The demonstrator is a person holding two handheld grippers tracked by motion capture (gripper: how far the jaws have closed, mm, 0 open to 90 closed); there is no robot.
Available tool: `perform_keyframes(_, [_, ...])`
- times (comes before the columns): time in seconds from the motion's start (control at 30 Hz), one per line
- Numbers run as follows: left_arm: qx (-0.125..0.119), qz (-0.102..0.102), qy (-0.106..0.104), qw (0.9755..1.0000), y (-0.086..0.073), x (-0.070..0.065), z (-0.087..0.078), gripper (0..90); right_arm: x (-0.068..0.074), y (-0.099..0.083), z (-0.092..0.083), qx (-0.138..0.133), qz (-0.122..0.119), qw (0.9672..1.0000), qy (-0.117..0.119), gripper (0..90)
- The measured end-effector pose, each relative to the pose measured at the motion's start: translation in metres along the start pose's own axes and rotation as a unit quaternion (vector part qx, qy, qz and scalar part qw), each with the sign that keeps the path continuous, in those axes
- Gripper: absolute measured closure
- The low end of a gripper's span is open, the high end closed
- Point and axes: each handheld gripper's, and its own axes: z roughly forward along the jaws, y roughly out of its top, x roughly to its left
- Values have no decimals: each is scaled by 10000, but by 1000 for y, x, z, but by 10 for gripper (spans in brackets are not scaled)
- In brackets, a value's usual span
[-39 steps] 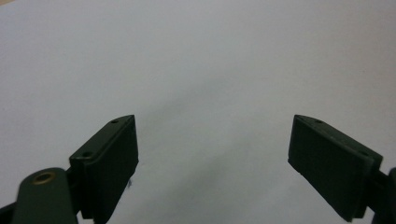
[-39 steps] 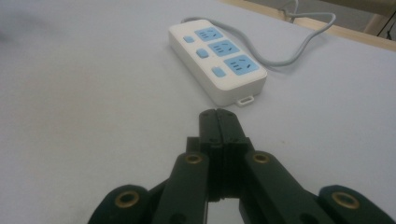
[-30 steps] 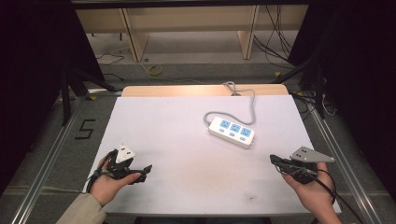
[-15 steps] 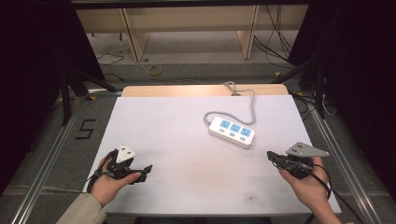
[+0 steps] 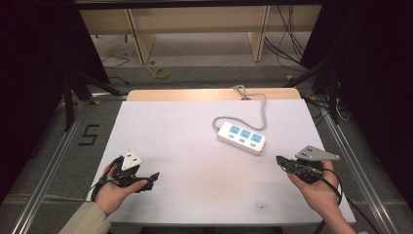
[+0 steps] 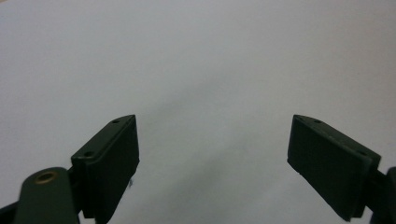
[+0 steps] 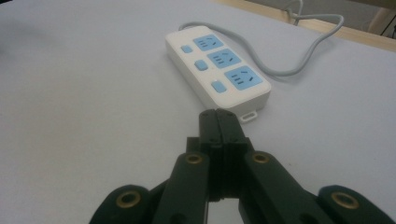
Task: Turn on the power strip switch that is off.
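White table (image 5: 195,146), power strip (image 5: 242,138) near right tongs (image 5: 281,161); dark room

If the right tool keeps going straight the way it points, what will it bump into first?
Probably the white power strip. The right tool, shut, aims at the strip's near end, with bare table between them.

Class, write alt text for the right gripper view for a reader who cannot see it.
A white power strip with three blue sockets and three switches lies on a white table, just beyond the right gripper, whose black fingers are shut together with nothing between them. The strip's grey cable curves away towards the table's far edge.
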Motion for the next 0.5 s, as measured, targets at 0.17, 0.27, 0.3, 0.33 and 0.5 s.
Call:
perform_keyframes(0.17, [8, 24, -14, 10000, 0, -1, 0, 163, 0, 3, 3, 15, -25, 10000, 10, 900])
perform_keyframes(0.27, [11, 25, -12, 10000, 0, -1, 0, 164, 0, 5, 5, 14, -28, 10000, 9, 900])
perform_keyframes(0.3, [11, 25, -12, 10000, 0, -1, 0, 164, 0, 5, 5, 14, -28, 10000, 9, 900])
perform_keyframes(0.33, [-7, 5, -11, 10000, 0, -1, 0, 164, 0, 5, 6, 8, -22, 10000, 2, 900])
perform_keyframes(0.5, [-10, 3, -19, 10000, 0, -1, 1, 164, 0, 8, 10, 22, -39, 10000, 16, 900])
